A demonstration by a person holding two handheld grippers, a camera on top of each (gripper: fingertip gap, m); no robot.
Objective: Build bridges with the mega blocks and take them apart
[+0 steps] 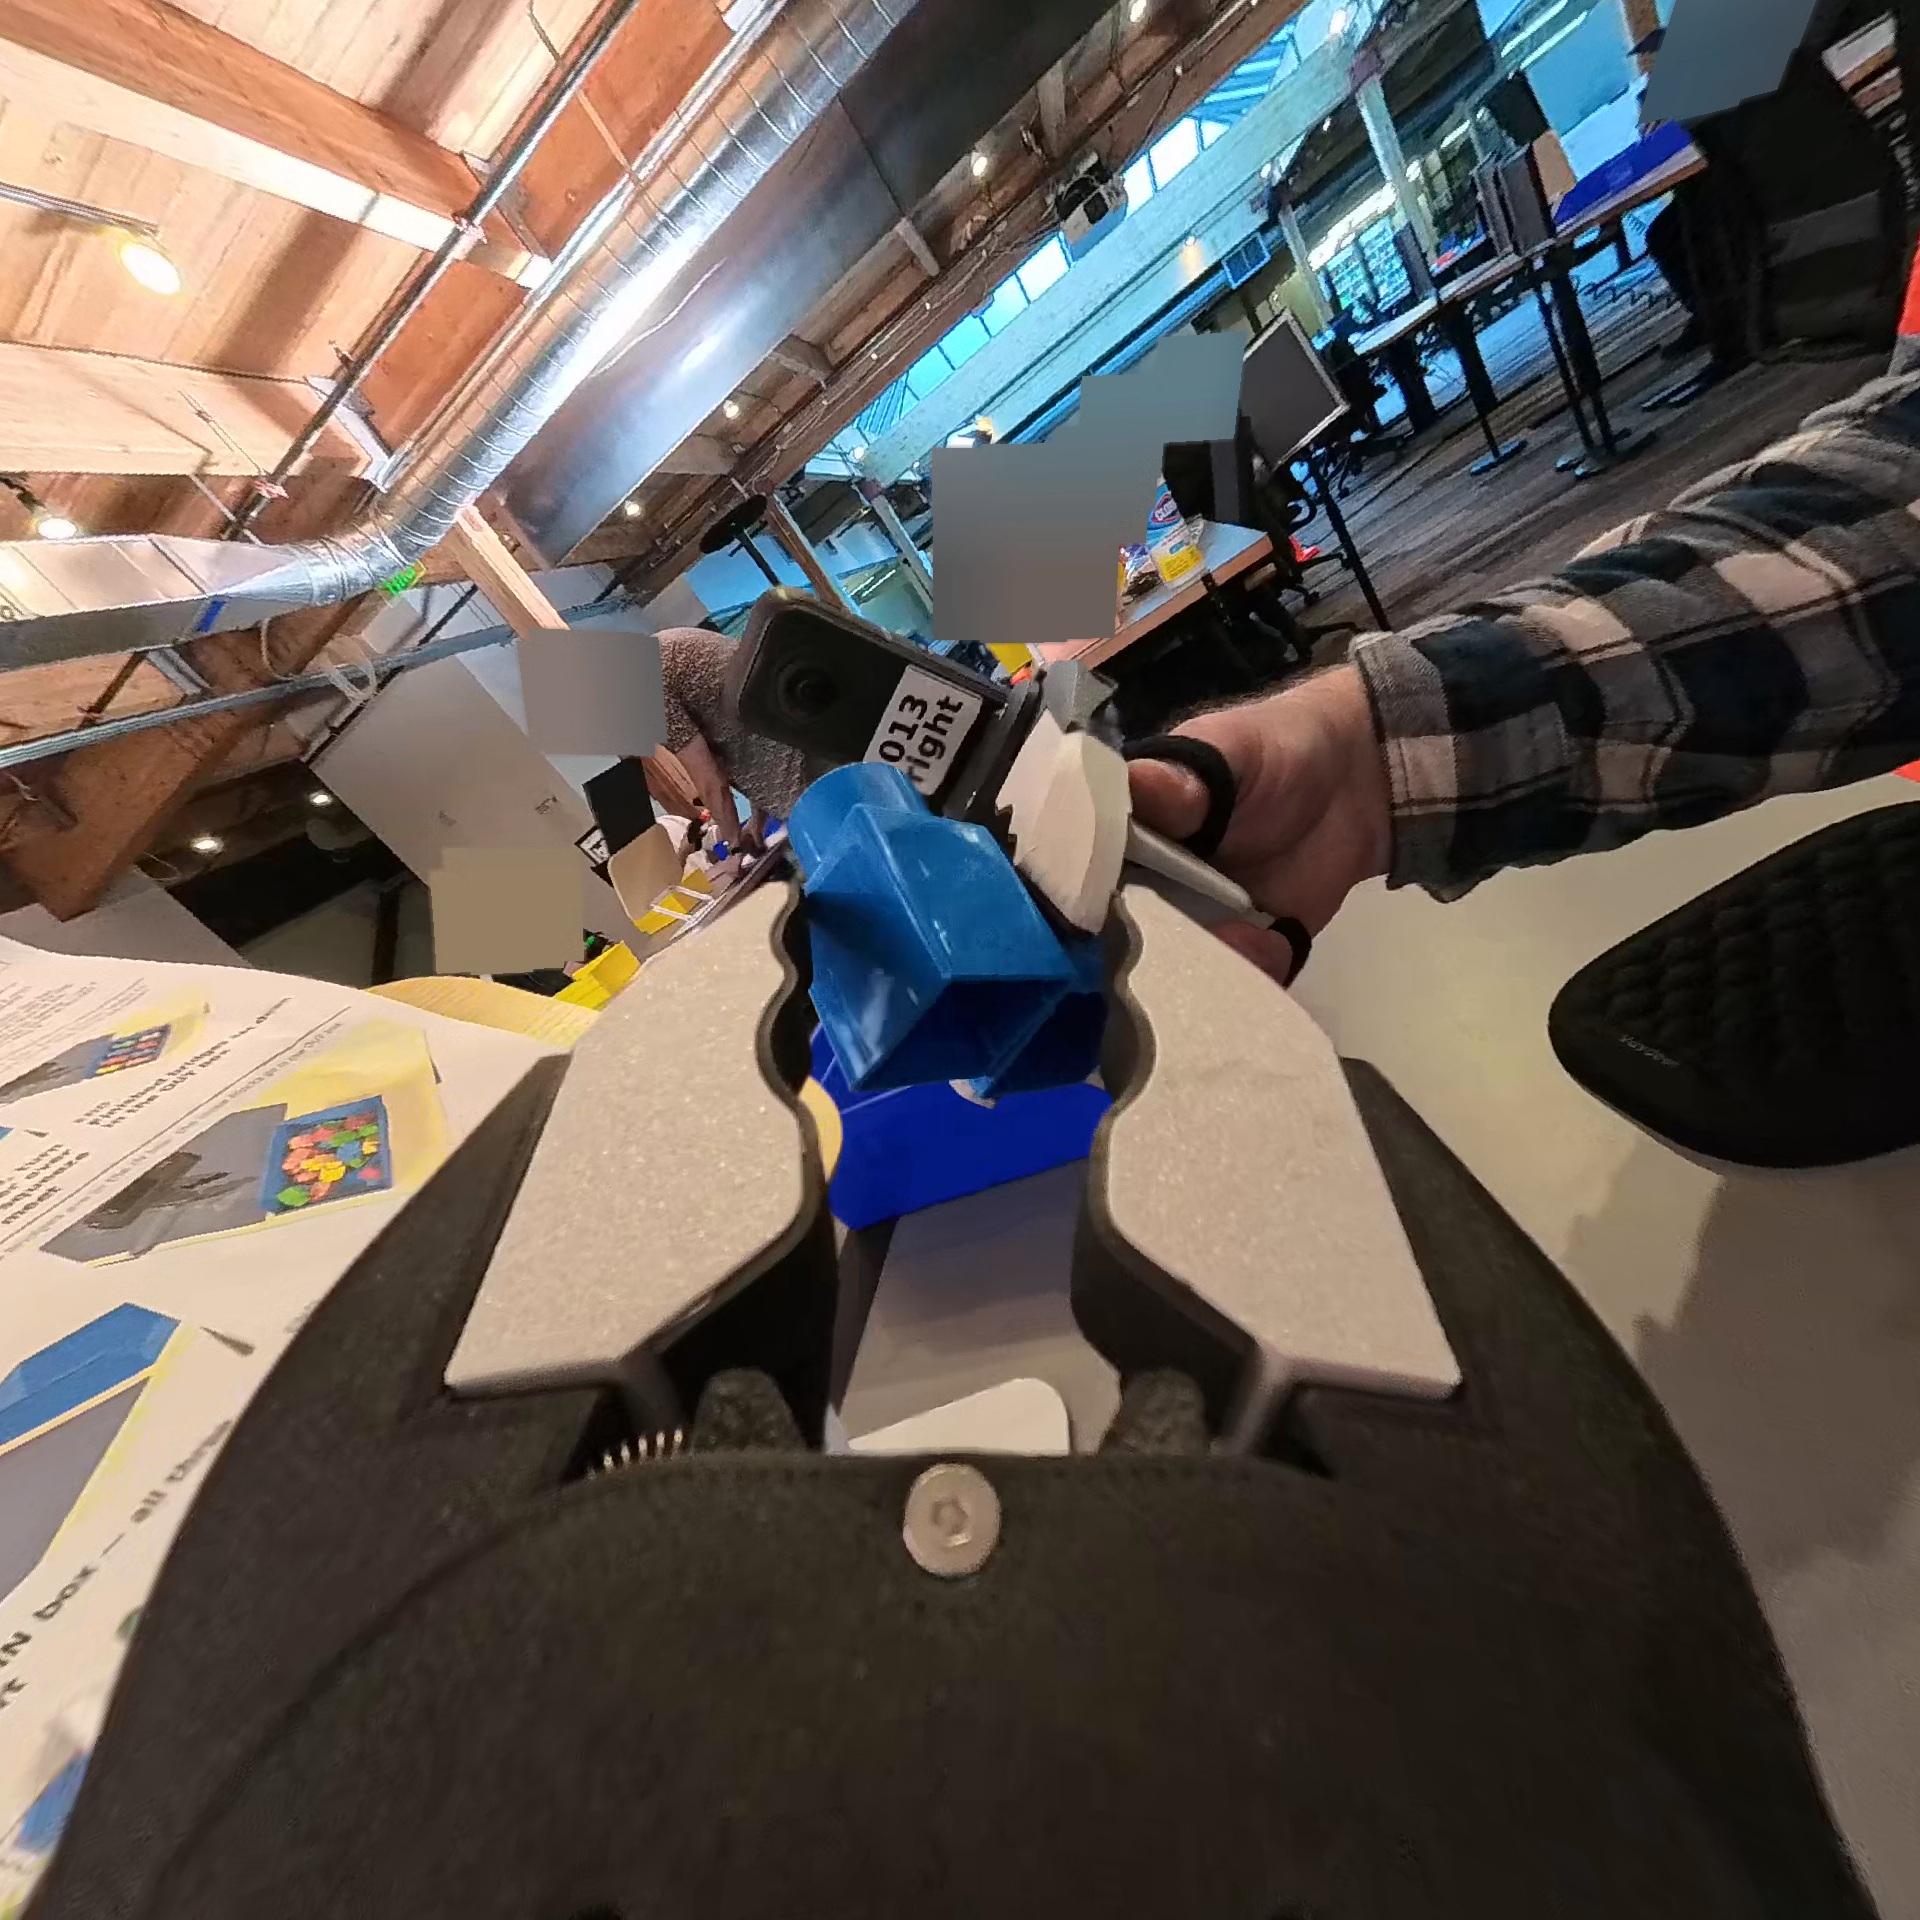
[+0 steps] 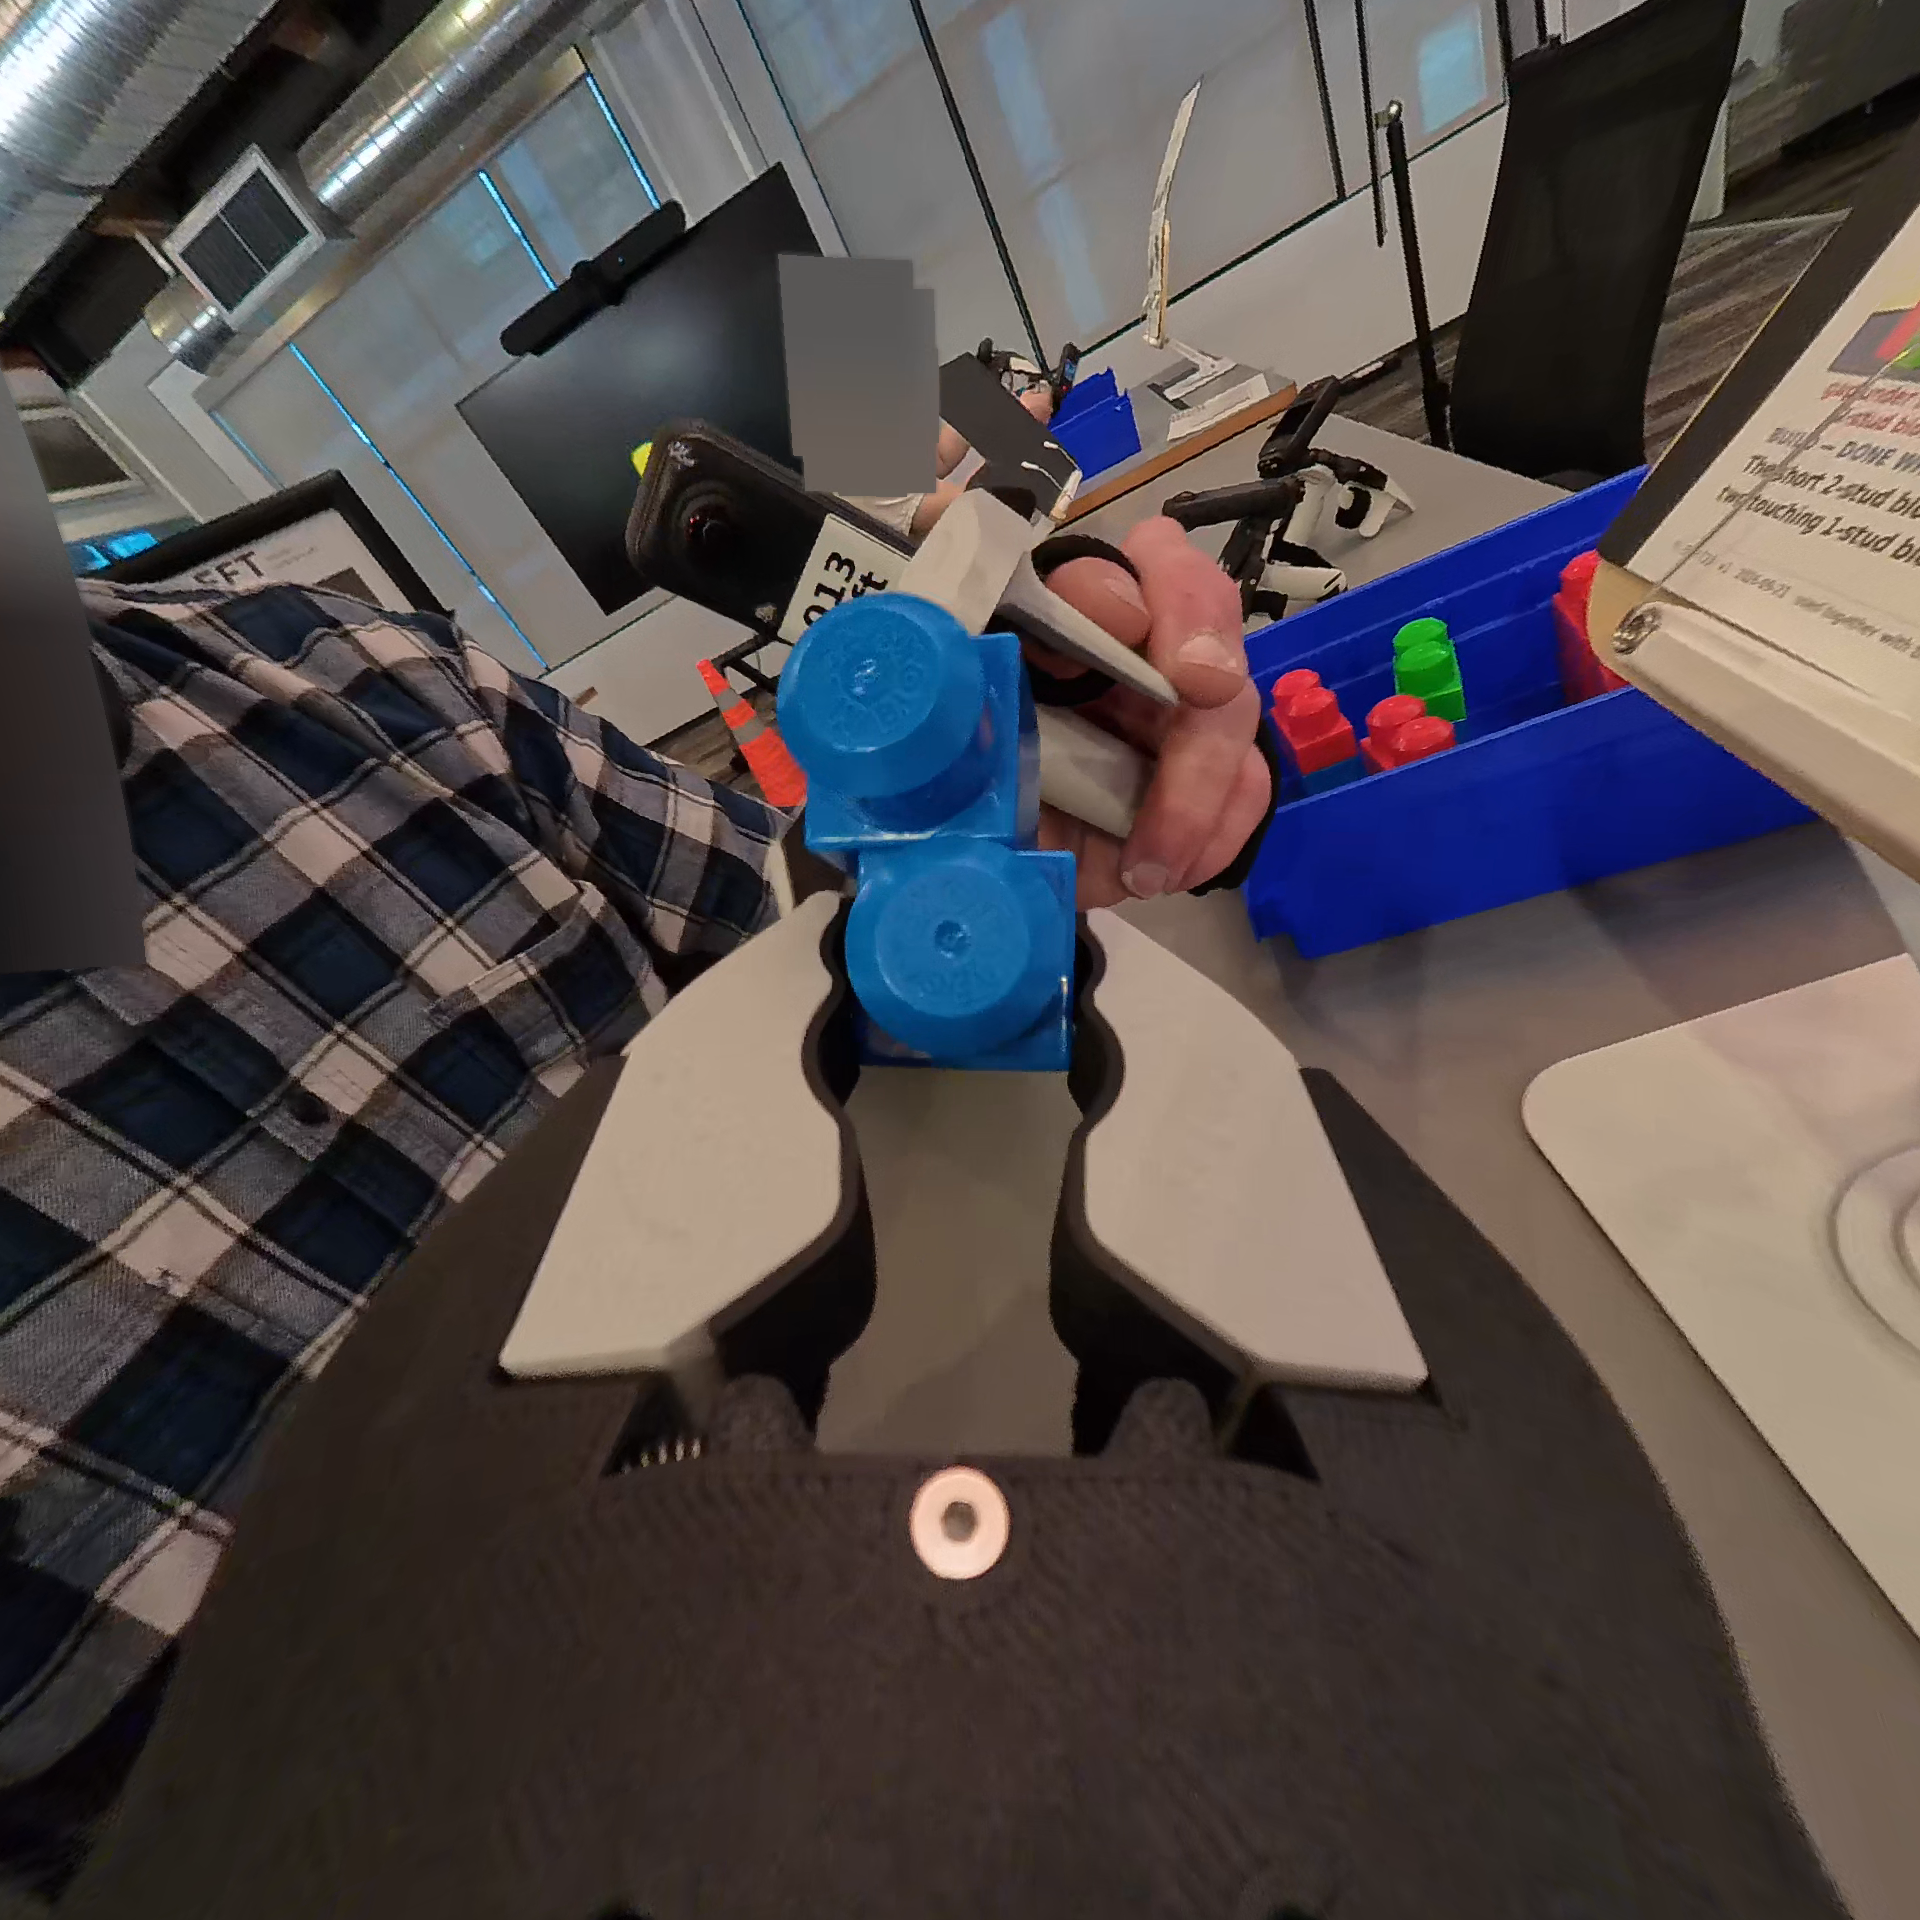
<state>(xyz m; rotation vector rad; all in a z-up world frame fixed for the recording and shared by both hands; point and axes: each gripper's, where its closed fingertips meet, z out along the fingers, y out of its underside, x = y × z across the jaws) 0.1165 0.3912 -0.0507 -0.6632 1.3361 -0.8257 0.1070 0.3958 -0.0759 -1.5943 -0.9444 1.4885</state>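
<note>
Around the work, a blue bin (image 2: 1538,821) sits on the grey table (image 2: 1455,997) to the right in the right wrist view, with red blocks (image 2: 1351,727) and a green block (image 2: 1429,670) in it, and a framed instruction card (image 2: 1787,540) leans over its far end. A white mat (image 2: 1745,1226) lies at the right edge. In the left wrist view printed instruction sheets (image 1: 208,1122) cover the table on the left, a black mesh pad (image 1: 1745,997) lies on the right, and another blue bin (image 1: 956,1143) sits below the jaws, partly hidden by them.

Both tools meet in mid-air above the table, and each blocks the other's view of the plastic. The right gripper (image 2: 961,987) is clamped on a blue one-stud block (image 2: 956,966), both pads flat against its sides, the stud pointing back at that camera. A second blue one-stud block (image 2: 904,727) sits just above it, touching it and slightly offset, its stud facing the same way; together the pair's long axis runs up and away from the right tool.

The left gripper (image 1: 951,956) is closed around this second blue block (image 1: 925,935), whose hollow underside faces that camera, tilted down to the right; its left pad appears to touch, though the right side is crowded by the other tool's finger, so the contact there is hard to judge.

The right hand (image 1: 1278,810), in a plaid sleeve (image 1: 1662,665), reaches in from the right. The left hand (image 2: 1174,727) grips its handle, fingers curled round the trigger.
</note>
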